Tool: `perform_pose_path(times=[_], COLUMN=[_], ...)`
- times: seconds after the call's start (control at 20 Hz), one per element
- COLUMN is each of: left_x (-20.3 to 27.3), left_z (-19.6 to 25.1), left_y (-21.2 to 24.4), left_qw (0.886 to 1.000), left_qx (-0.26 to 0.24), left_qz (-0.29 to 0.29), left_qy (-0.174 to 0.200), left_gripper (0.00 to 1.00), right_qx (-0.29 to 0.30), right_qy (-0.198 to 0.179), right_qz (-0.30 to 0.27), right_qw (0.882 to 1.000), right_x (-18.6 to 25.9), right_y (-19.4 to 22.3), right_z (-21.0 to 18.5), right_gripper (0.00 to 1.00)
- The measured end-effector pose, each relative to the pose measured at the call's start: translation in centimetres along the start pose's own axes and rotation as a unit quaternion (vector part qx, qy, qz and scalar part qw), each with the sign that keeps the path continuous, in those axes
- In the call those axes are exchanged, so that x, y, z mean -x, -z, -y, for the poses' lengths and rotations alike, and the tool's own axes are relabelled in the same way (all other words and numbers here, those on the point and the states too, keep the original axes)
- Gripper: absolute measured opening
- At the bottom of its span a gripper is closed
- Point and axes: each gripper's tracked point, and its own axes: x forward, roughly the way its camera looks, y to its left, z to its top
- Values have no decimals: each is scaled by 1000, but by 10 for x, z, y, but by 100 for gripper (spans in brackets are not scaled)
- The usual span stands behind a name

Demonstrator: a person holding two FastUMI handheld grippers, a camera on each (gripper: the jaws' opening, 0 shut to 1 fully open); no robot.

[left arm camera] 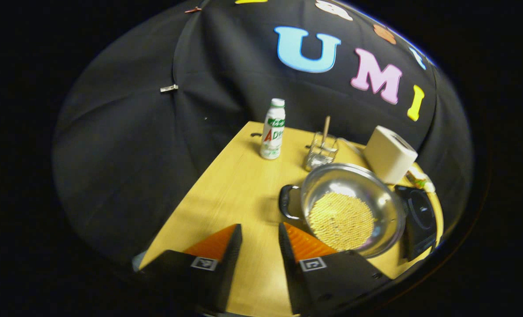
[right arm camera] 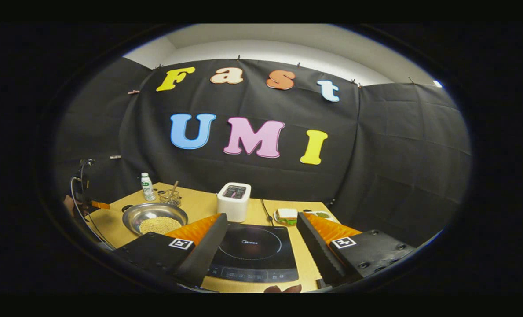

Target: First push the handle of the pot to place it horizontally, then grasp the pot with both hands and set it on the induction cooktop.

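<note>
A steel pot [left arm camera: 353, 207] holding yellow grains sits on the wooden table, its black side handle [left arm camera: 286, 201] pointing toward the left gripper. My left gripper [left arm camera: 260, 240] is open just in front of that handle, not touching it. In the right gripper view the same pot [right arm camera: 155, 218] lies at the left of the table. The black induction cooktop [right arm camera: 254, 251] lies directly ahead of my right gripper [right arm camera: 261, 240], which hovers open above the cooktop's near edge. The cooktop [left arm camera: 419, 218] also shows just right of the pot.
A white bottle [left arm camera: 273, 130] and a wire holder with a stick [left arm camera: 322, 149] stand behind the pot. A white toaster [right arm camera: 234, 201] stands behind the cooktop, a sandwich on a plate [right arm camera: 286, 215] to its right. The other gripper and a hand [right arm camera: 83, 200] show at far left.
</note>
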Motion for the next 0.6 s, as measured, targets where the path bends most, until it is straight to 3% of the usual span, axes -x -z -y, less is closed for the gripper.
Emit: perform_pose_path(times=[0.15, 0.35, 0.6], left_x=[14, 14, -13], left_z=[15, 27, 35], left_y=[-11, -18, -7], left_qw=[999, 998, 998], left_qx=[8, -13, -36], left_qz=[31, 32, -11], left_qy=[39, 47, 52], left_gripper=[95, 95, 95], right_qx=[-7, 4, -52], right_qy=[-30, -69, -129], right_qz=[-10, -25, -92], right_qw=[999, 997, 986], right_x=[-20, -52, -94], right_y=[3, 9, 39], right_z=[-26, -60, -108], right_gripper=[98, 98, 98])
